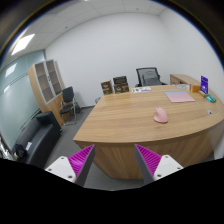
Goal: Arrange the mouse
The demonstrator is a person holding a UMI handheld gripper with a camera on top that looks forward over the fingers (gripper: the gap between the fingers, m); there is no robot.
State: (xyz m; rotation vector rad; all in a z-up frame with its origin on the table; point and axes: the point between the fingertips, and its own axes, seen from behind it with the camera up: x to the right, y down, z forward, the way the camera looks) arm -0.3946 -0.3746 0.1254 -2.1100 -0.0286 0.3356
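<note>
A pink mouse point(160, 116) lies on the wooden desk point(125, 120), towards its right side. A pink mouse mat point(180, 97) lies further back on the desk, beyond the mouse. My gripper point(114, 160) is well short of the desk, in front of its curved front edge. Its fingers point(80, 157) with magenta pads are spread apart and nothing is between them.
A black office chair point(148, 76) stands behind the desk. Framed pictures point(113, 86) lean at the desk's back edge. Small items point(205, 88) stand at the far right of the desk. A chair point(68, 101), a wooden cabinet point(46, 82) and a dark sofa point(35, 137) are on the left.
</note>
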